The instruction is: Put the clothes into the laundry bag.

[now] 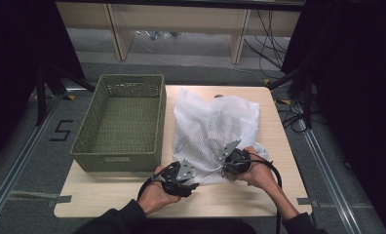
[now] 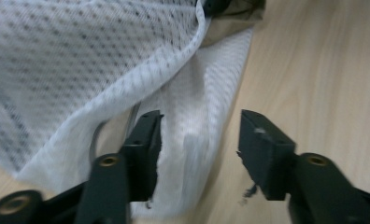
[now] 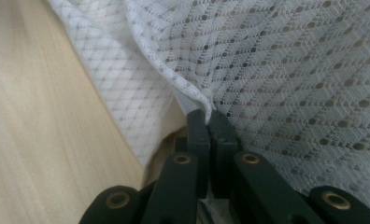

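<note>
Two grippers work at the near edge of a pale wooden table in the high view, both at the near end of a white mesh bag that lies rumpled on the table's right half, its long axis running from the near edge toward the far edge. The left gripper sits just beside the bag's near left corner, the right gripper against its near hem. A green woven basket, rectangular and open-topped, stands on the left half, just beside the bag. In the left gripper view, the left gripper is spread wide, its black jaws straddling a flat strip of the bag's hem on the wood grain; the fabric is a fine perforated knit, and a puckered fold rises above the jaws. In the right gripper view, the right gripper is clamped tight on a pinched ridge of the mesh, dotted with small round holes and draping away on both sides.
</note>
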`<state>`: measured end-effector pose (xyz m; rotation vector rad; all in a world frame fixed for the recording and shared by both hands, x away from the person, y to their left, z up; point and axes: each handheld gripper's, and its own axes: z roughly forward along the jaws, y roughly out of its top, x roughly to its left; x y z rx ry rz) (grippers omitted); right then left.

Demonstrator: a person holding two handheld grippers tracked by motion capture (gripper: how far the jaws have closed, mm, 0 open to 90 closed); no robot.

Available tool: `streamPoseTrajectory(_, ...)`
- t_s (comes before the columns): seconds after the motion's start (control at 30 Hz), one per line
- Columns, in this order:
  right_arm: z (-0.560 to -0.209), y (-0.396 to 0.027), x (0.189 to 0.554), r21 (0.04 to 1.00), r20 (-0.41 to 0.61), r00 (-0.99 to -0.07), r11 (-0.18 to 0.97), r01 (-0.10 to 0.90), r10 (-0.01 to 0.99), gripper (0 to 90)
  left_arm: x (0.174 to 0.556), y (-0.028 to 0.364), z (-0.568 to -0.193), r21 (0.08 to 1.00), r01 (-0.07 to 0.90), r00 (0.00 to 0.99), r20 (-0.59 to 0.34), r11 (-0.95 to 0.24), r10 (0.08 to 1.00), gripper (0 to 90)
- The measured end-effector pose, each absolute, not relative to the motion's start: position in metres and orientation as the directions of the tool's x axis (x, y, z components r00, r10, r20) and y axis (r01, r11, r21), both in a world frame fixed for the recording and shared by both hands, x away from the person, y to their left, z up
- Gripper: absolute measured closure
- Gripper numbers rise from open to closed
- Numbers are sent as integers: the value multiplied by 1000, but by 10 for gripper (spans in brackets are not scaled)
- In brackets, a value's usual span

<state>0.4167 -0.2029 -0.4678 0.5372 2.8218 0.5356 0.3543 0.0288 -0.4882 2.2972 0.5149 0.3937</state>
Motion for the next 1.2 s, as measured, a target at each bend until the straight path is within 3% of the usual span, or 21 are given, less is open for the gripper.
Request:
streamPoseTrajectory(0.13, -468, -203, 417, 399, -149, -907, 864, 308, 393, 900, 365, 11, -501, 682, 264, 886, 107, -682, 450, 480)
streamPoseTrajectory(0.17, -468, -204, 419, 409, -147, -909, 860, 304, 391, 900, 369, 10, -503, 675, 269, 890, 98, -687, 445, 599)
streamPoseTrajectory(0.2, -468, -204, 419, 409, -147, -909, 860, 304, 391, 900, 371, 9, -506, 678, 283, 891, 74, -678, 447, 599)
streamPoseTrajectory(0.23, -468, -205, 420, 417, -147, -909, 858, 301, 390, 900, 376, 11, -506, 670, 295, 905, 34, -682, 425, 764)
streamPoseTrajectory(0.27, -468, -205, 420, 417, -147, -909, 858, 301, 390, 900, 376, 11, -506, 670, 295, 905, 34, -682, 425, 825)
streamPoseTrajectory(0.37, -469, -206, 421, 422, -143, -904, 851, 313, 403, 900, 377, 11, -505, 653, 287, 911, 39, -701, 410, 888)
streamPoseTrajectory(0.57, -470, -202, 431, 440, -153, -892, 838, 324, 426, 900, 366, 13, -504, 647, 230, 936, 58, -727, 348, 896)
streamPoseTrajectory(1.2, -473, -185, 500, 518, -253, -761, 748, 414, 597, 900, 350, 35, -501, 648, 221, 950, 26, -729, 311, 897)
